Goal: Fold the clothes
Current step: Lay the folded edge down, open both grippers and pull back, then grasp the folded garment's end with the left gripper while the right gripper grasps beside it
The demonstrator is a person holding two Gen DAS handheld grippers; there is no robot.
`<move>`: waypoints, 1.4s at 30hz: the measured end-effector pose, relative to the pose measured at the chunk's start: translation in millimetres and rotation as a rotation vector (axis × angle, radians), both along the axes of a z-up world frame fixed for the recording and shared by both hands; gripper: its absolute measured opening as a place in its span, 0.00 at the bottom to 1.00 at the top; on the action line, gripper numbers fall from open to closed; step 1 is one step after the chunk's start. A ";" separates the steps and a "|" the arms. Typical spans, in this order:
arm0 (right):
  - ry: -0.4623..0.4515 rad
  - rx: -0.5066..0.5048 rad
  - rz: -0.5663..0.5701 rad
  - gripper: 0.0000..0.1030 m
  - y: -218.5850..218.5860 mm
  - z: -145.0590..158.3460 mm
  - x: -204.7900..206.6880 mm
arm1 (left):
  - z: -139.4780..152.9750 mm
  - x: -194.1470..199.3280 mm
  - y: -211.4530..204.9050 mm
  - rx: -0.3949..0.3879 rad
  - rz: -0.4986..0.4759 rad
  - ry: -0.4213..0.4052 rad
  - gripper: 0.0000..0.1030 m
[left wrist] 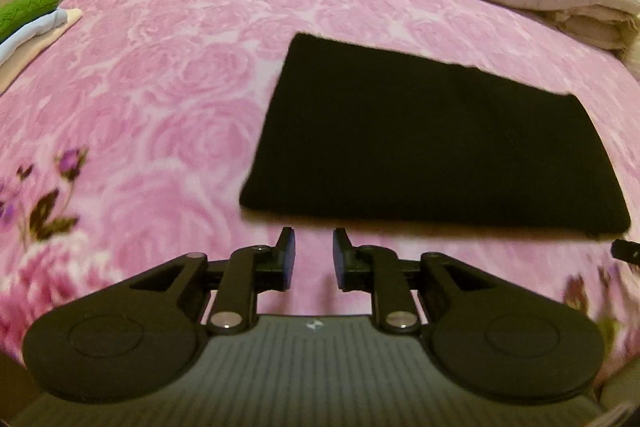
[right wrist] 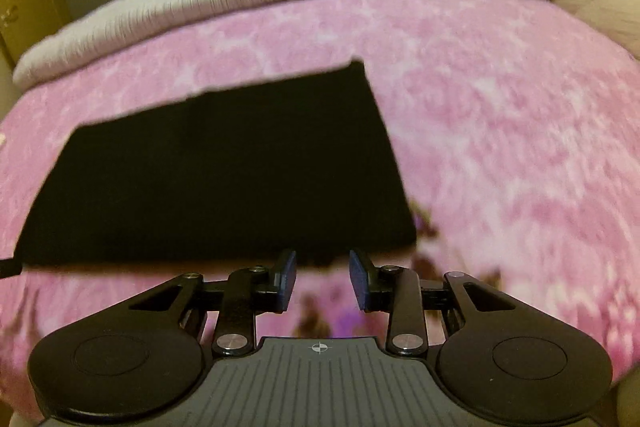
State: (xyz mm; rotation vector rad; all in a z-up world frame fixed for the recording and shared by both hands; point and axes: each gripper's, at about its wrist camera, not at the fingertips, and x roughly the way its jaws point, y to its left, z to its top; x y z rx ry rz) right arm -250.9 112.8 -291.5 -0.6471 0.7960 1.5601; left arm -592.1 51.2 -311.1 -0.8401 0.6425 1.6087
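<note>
A black, flat, rectangular folded cloth garment [left wrist: 432, 147] lies on the pink rose-patterned blanket [left wrist: 168, 99] of the bed, just ahead of both claws. The left claw [left wrist: 314, 253] and right claw [right wrist: 322, 269] are each spread and hold nothing. The garment looks soft, light and limp, likely to sag; its near edge, by the corners, seems the best hold.

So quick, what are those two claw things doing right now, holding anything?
Left gripper: open, holding nothing, just short of the black folded garment.
Right gripper: open, empty, at the garment's near edge.
</note>
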 end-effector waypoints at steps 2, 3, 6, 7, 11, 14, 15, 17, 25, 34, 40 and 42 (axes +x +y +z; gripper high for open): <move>-0.002 -0.017 0.006 0.33 -14.3 1.0 -3.6 | 3.0 7.3 -14.1 -0.004 -0.006 0.010 0.17; -0.005 -0.019 0.008 0.33 -22.8 2.9 -5.7 | 6.4 9.9 -21.5 0.000 -0.009 0.014 0.17; -0.010 -0.004 0.005 0.33 -43.4 11.8 -8.4 | 16.8 17.5 -43.3 0.015 -0.019 0.027 0.20; -0.007 0.005 0.005 0.33 -49.6 16.2 -8.7 | 21.8 19.3 -49.5 0.027 -0.021 0.029 0.23; 0.005 0.056 0.006 0.33 -70.1 36.6 -9.1 | 42.5 27.6 -71.4 0.081 -0.040 0.035 0.26; 0.011 0.085 0.005 0.34 -80.1 48.6 -9.0 | 53.4 32.1 -81.4 0.108 -0.058 0.039 0.26; 0.013 0.089 0.005 0.35 -82.3 50.6 -9.1 | 56.1 33.2 -84.1 0.113 -0.061 0.041 0.26; 0.016 0.097 0.003 0.35 -86.5 54.4 -9.3 | 59.2 33.6 -87.7 0.121 -0.066 0.044 0.26; 0.018 0.110 0.000 0.37 -94.2 59.7 -11.1 | 62.7 30.2 -91.4 0.132 -0.065 0.047 0.26; 0.118 0.089 -0.032 0.38 -85.7 46.6 1.2 | 46.4 4.5 -82.0 0.149 -0.035 -0.185 0.35; 0.536 -0.046 -0.212 0.45 -67.6 -0.7 44.6 | 6.0 -38.6 -65.7 0.140 0.131 -0.475 0.40; 0.680 -0.096 -0.282 0.53 -61.0 -17.9 59.8 | -5.0 -48.0 -54.6 0.136 0.178 -0.523 0.40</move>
